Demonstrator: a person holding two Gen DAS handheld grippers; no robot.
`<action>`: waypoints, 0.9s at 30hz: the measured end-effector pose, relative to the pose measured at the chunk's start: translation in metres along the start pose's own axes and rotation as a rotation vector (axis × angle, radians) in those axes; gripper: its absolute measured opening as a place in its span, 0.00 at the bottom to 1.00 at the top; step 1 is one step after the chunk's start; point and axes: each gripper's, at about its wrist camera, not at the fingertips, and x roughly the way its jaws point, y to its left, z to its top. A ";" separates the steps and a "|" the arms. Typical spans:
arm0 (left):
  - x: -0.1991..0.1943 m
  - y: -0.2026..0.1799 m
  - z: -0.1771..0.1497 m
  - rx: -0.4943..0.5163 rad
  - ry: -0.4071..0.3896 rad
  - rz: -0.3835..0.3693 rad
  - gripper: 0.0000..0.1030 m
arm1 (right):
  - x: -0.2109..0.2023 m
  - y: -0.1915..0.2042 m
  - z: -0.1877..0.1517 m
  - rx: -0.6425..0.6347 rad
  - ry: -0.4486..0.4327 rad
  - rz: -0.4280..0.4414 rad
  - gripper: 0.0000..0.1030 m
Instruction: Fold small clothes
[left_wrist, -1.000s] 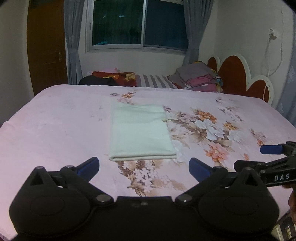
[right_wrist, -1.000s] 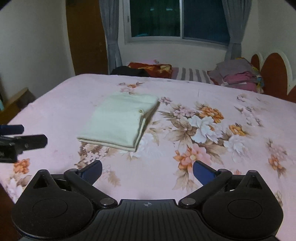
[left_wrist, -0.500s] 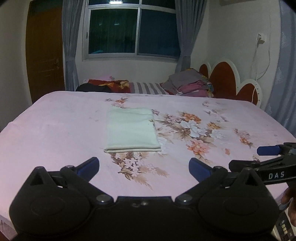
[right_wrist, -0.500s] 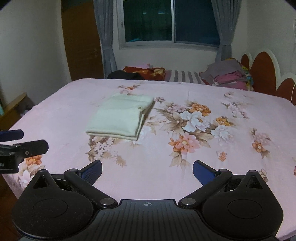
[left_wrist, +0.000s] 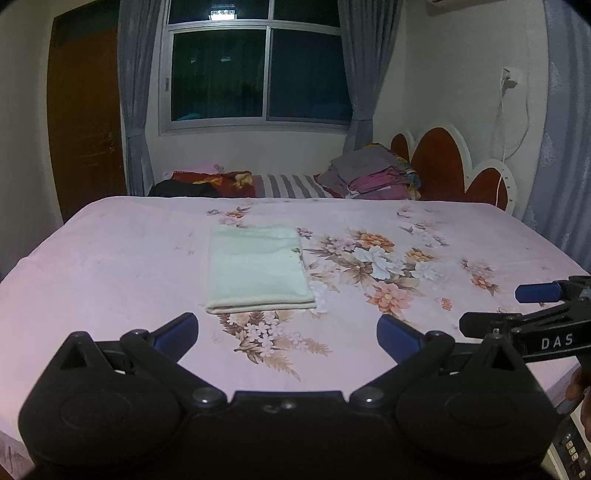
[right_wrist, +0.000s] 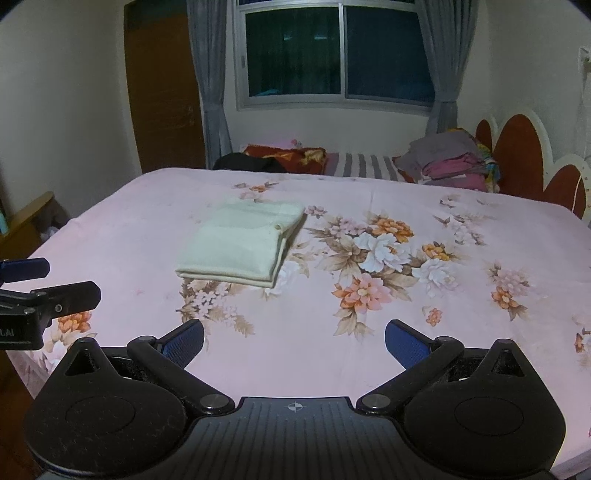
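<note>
A pale green garment (left_wrist: 256, 269) lies folded in a neat rectangle on the pink floral bed sheet (left_wrist: 110, 266). It also shows in the right wrist view (right_wrist: 240, 243), folded flat. My left gripper (left_wrist: 288, 332) is open and empty, held back near the bed's front edge, well short of the garment. My right gripper (right_wrist: 294, 341) is open and empty too, to the right of the left one. The right gripper shows at the right edge of the left wrist view (left_wrist: 517, 310). The left gripper shows at the left edge of the right wrist view (right_wrist: 48, 280).
A pile of folded clothes (left_wrist: 373, 173) and striped and red bedding (left_wrist: 258, 182) lie at the far side under the window. A red scalloped headboard (left_wrist: 443, 166) stands at the right. A wooden door (left_wrist: 85, 122) is at the left. The bed's front edge is just below the grippers.
Both grippers have pulled back and up from the folded garment, which now looks farther away. Both stay open and empty. The garment has not moved.
</note>
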 end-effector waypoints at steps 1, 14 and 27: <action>0.000 0.000 0.000 0.001 -0.001 0.000 1.00 | -0.001 0.000 0.000 0.001 0.000 -0.001 1.00; 0.000 0.002 0.000 -0.001 -0.005 -0.013 1.00 | -0.004 -0.001 0.002 0.005 -0.005 -0.009 1.00; 0.001 0.007 -0.003 0.005 -0.003 -0.019 1.00 | -0.005 -0.001 0.002 0.004 -0.011 -0.008 1.00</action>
